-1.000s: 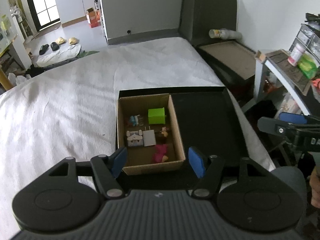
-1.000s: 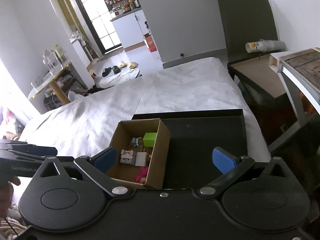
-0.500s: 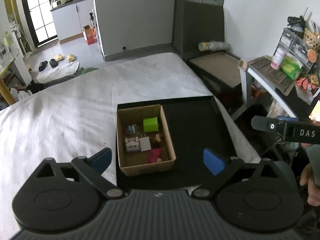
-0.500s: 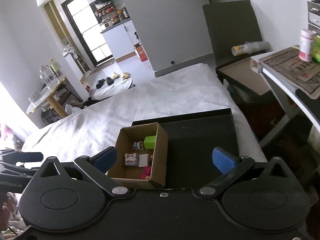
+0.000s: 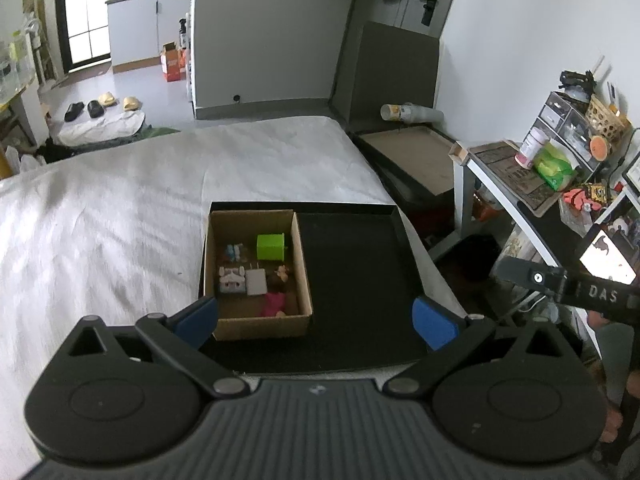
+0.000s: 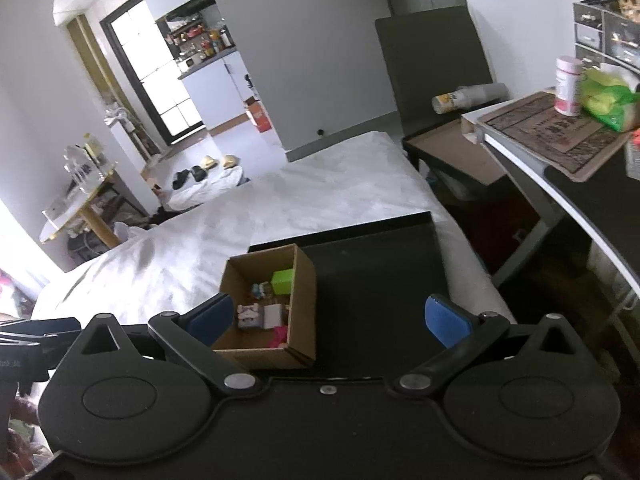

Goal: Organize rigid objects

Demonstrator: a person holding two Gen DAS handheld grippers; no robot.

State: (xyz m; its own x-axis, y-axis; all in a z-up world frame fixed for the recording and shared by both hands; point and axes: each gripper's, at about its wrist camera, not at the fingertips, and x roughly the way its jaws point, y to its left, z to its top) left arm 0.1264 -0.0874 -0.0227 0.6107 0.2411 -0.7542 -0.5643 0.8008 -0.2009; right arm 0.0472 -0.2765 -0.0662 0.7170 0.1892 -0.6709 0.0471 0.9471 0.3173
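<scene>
An open cardboard box (image 5: 260,328) sits in the left part of a black tray (image 5: 356,280) on the bed. Inside it lie a green block (image 5: 271,246), a white charger (image 5: 256,283), a pink toy (image 5: 274,303) and a few small figures (image 5: 235,252). My left gripper (image 5: 316,318) hovers above and short of the box, its jaws opening wide with nothing between them. My right gripper (image 6: 329,318) is open and holds nothing, likewise short of the box (image 6: 268,354) and tray (image 6: 376,280). The green block (image 6: 283,281) shows there too.
White bedsheet (image 5: 120,220) spreads left of and beyond the tray. A flat brown board (image 5: 408,152) lies off the bed's far right corner. A cluttered desk (image 6: 552,140) stands to the right. Shoes (image 5: 100,104) lie on the floor beyond.
The left jaws have spread from either side of the box's front wall to fully wide. Both grippers have drawn back and risen, so box and tray look smaller.
</scene>
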